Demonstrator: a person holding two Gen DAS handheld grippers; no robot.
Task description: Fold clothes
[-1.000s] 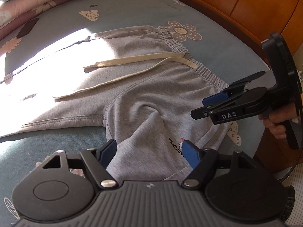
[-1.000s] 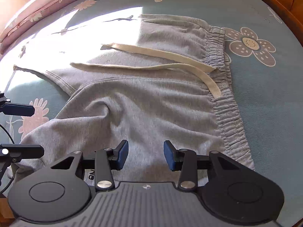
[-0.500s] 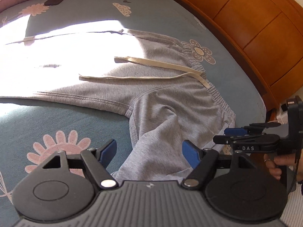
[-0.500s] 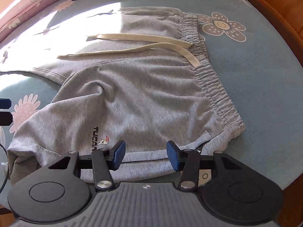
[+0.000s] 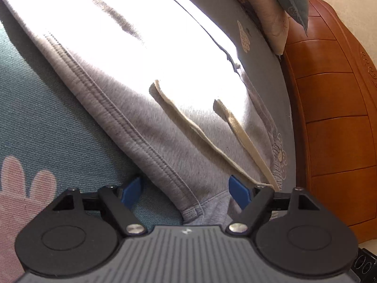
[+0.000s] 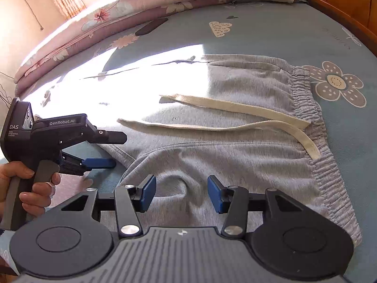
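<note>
1. The grey sweatpants [image 6: 235, 155] lie spread on the blue flowered bedsheet [image 6: 294, 37], elastic waistband [image 6: 318, 141] toward the wooden bed frame [image 5: 334, 118]. The two cream drawstrings [image 6: 223, 115] trail loose across the front, and one leg runs off into a glaring patch of sun.
2. The left gripper [image 5: 186, 189] is low at the crotch, where the leg's stitched inseam [image 5: 113, 108] meets the other leg. Its jaws stand apart and straddle that seam, holding nothing.
3. The right gripper [image 6: 181, 193] hovers over a rumpled ridge in the near leg. Its jaws are apart too, with nothing between them.
4. The step in hand looks like a grab at the crotch and near leg, to fold one leg over the other.
5. To do it well, pinch both fabric layers at the seam and lift evenly with both grippers. Keep the drawstrings inside the fold, or tuck them toward the waistband first, since loose cords will likely bunch.
</note>
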